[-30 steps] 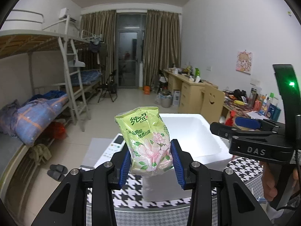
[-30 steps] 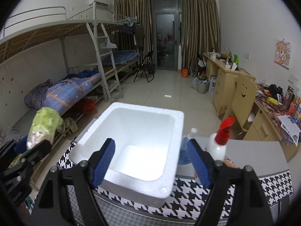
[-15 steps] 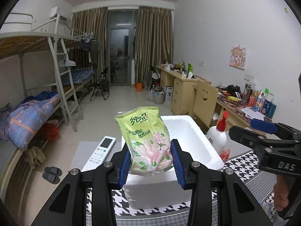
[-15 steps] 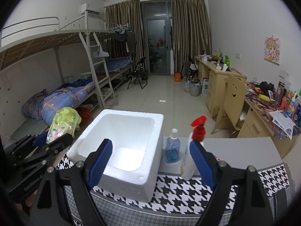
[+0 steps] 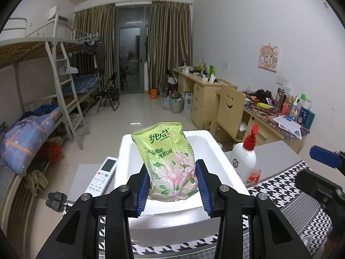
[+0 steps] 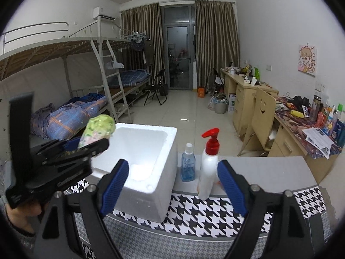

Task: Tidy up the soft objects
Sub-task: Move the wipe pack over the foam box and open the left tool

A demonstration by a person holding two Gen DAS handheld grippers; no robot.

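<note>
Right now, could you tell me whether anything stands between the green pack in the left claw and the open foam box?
Nothing visible does. The left claw holds the green pack up over the foam box, whose top is open and looks empty. The white pump bottle and blue bottle stand beside the box, outside it.

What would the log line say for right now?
left gripper: shut on green pouch | pouch: over foam box | right gripper: open, empty | spray bottle: on table

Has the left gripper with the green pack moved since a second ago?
Yes. In the right wrist view the left gripper and its green pack sat left of the foam box; now they overlap its near-left rim.
</note>
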